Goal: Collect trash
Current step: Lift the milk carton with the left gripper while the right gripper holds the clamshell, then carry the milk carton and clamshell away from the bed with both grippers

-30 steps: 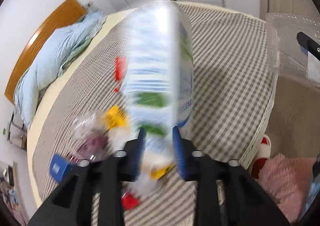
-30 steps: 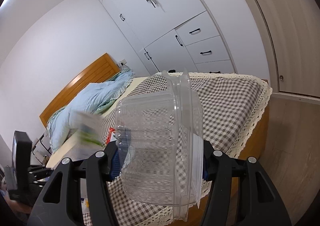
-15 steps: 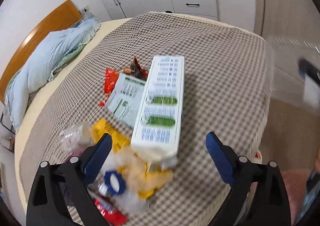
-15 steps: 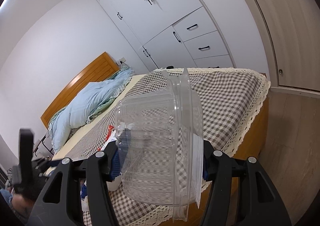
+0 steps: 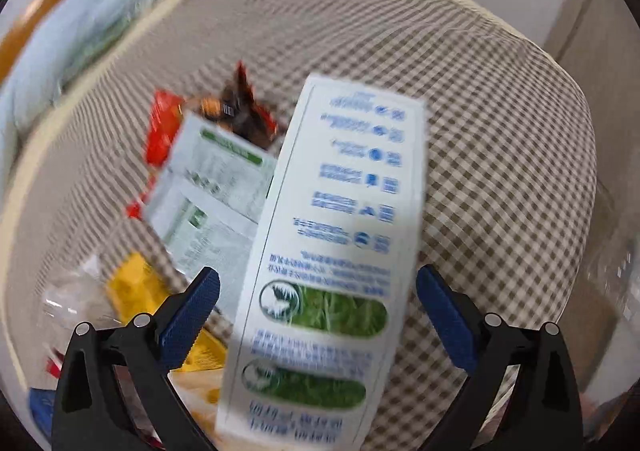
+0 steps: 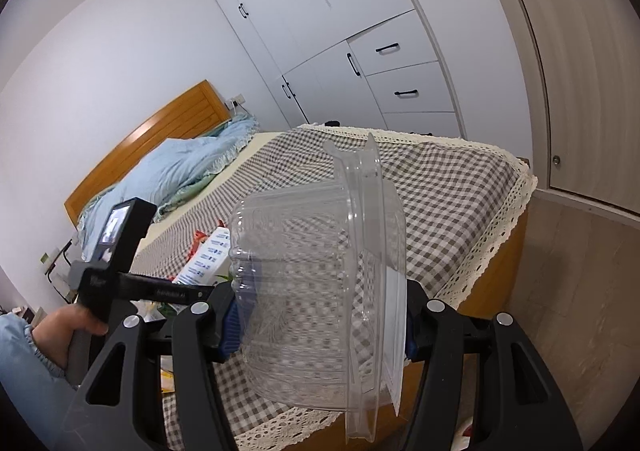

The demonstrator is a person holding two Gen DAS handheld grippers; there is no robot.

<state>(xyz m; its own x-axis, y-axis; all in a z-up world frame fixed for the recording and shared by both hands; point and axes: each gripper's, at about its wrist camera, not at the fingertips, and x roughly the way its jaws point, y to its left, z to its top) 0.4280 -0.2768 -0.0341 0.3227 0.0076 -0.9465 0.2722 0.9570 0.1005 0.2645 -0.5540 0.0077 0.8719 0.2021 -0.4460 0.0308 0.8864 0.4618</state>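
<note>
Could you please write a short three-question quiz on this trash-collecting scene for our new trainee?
1. True or false: the left gripper is clamped on the white carton.
2. What does the right gripper hold?
A. a red wrapper
B. a clear plastic clamshell container
C. a pillow
3. Fill in: the trash lies on a ____ bedspread.

Key
1. False: its jaws stand wide open on either side of the carton, apart from it.
2. B: the clear plastic clamshell container sits on its side between the pads.
3. Checked. A red wrapper and a yellow wrapper lie there too.
</note>
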